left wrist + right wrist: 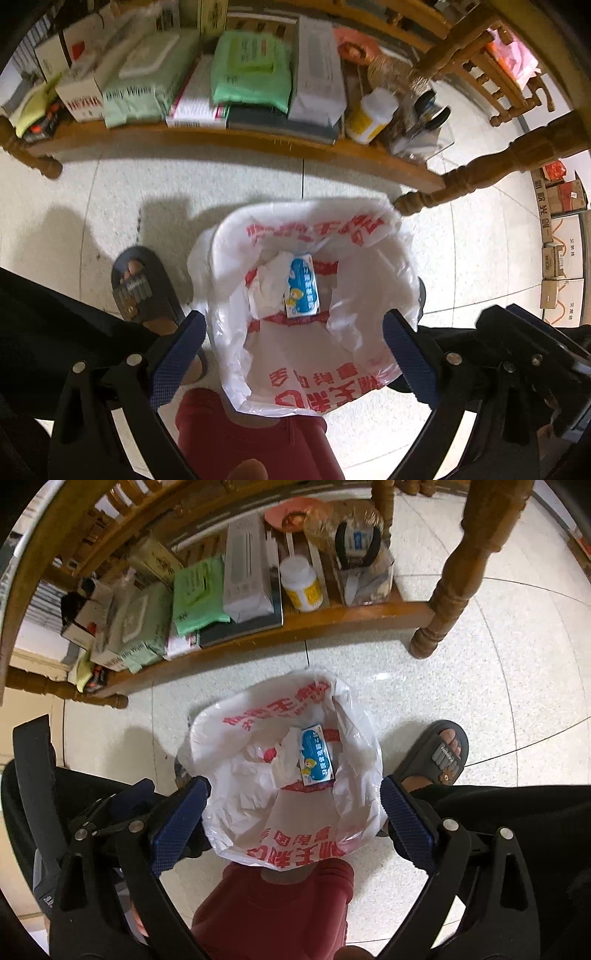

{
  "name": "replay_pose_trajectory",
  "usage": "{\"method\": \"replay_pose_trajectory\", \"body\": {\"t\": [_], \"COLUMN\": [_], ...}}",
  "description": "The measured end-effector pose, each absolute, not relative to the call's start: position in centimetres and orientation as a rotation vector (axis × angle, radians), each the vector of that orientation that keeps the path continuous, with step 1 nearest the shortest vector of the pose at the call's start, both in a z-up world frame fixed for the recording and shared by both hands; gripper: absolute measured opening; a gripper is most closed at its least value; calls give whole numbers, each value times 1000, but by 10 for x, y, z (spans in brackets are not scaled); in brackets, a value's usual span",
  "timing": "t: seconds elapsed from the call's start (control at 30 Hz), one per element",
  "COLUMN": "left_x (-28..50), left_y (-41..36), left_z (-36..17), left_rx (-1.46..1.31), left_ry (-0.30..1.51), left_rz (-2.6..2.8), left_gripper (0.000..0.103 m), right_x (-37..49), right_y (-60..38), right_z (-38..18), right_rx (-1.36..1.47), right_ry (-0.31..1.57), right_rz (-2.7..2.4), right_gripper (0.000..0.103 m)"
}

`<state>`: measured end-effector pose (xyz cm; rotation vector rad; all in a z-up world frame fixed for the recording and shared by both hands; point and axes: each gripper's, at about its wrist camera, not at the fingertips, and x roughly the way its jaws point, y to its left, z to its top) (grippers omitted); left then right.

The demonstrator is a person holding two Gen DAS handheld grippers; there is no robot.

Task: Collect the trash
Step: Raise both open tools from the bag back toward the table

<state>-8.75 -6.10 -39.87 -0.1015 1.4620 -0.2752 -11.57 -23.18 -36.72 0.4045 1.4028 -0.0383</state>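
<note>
On the pale tiled floor (461, 657), just in front of a low wooden shelf (236, 142), a white plastic bag (306, 354) printed with red characters lines an open bin; down inside it lie a small blue-and-white carton (302, 286) and, touching it on one side, some crumpled white paper (271, 284); the left gripper (293, 354) hangs above the bag's mouth with its blue-padded fingers (177, 354) spread wide and nothing between them; the right gripper (295, 821) hangs likewise over the bag, jaws wide and empty; a foot in a grey sandal (439, 753) stands just beside the bag; boxes, a green wipes pack (251, 70) and a white bottle with a yellow label (303, 585) crowd the shelf.
</note>
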Motion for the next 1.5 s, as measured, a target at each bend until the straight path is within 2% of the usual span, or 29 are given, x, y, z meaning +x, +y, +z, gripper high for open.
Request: {"method": "replay_pose_trajectory", "body": {"t": [0.5,1.07,1.5], "left_x": [-92,-79,-52], "left_y": [-47,-30,-34], "left_z": [-305,-184,-122], "left_rx": [-107,-96,-71], "left_ry": [1273,1011,877], "left_rz": [-280,-270,-248], "left_gripper": [94,95,95], "right_x": [-137,-139,-126], "right_y": [-241,-235,-217], "right_z": [-259,-160,-92], "right_rx": [412,277,178], "right_ry": [1207,989,841], "right_rz": [10,-12,-30], "right_gripper": [92,96,96]}}
